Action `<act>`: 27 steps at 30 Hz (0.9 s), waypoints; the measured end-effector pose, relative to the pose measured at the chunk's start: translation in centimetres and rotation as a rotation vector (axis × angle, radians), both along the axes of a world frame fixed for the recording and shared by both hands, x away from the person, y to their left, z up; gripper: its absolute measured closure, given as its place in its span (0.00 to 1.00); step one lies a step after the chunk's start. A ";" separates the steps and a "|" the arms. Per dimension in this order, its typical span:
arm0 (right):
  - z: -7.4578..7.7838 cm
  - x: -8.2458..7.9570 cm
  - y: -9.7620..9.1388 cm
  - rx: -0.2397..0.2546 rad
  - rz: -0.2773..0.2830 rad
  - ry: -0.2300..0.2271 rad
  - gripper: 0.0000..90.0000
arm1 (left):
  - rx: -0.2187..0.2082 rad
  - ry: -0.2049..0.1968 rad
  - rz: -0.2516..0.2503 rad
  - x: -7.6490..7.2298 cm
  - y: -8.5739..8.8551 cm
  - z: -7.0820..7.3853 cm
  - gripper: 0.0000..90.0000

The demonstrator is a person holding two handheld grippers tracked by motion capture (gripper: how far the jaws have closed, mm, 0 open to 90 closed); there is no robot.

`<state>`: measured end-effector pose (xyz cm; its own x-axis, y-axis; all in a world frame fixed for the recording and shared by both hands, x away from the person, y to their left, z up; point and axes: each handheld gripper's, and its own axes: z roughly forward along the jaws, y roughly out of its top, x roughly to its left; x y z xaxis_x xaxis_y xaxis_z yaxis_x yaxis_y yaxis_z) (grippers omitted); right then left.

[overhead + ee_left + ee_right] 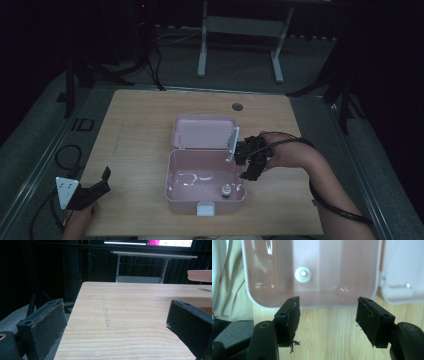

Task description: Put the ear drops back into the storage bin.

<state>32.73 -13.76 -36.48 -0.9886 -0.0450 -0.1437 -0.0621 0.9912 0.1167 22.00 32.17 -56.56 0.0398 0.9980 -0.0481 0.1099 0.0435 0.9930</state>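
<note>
Standing upright, it seems, near the front wall inside the pink box, the small white bottle lies at seven o'clock from the right hand-held gripper, whose jaws are apart and empty.

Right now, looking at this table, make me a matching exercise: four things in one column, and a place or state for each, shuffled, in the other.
Things:
1. small white bottle
2. pink box lid
3. left gripper
4. right gripper

Places or states:
A. swung open, lying flat behind the box
B. open with nothing between the jaws, at the table's near left corner
C. standing inside the pink box
D. open with nothing between the jaws, at the box's right rim

Pairs: 1-C, 2-A, 3-B, 4-D
</note>
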 end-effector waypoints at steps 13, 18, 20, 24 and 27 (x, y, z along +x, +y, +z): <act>-1.6 0.7 -3.8 0.023 -0.110 0.043 0.15 | 0.001 -0.001 -0.001 0.0 0.0 0.0 0.03; -3.2 0.9 -5.1 0.064 -0.138 0.046 0.15 | 0.001 0.000 0.000 0.0 0.0 0.0 0.03; -4.0 1.1 -5.7 0.080 -0.160 0.057 0.15 | 0.001 0.000 0.000 0.0 0.0 0.0 0.03; -5.4 1.4 -6.9 0.113 -0.191 0.061 0.15 | 0.001 -0.001 0.000 0.0 0.0 0.0 0.03; -6.7 1.6 -7.9 0.148 -0.229 0.054 0.15 | 0.001 -0.002 -0.001 0.0 0.0 0.0 0.03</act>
<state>34.33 -21.66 -43.20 -0.9770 0.1980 -0.0789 0.1718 0.9505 0.2588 21.98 32.17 -56.57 0.0406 0.9981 -0.0473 0.1083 0.0426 0.9932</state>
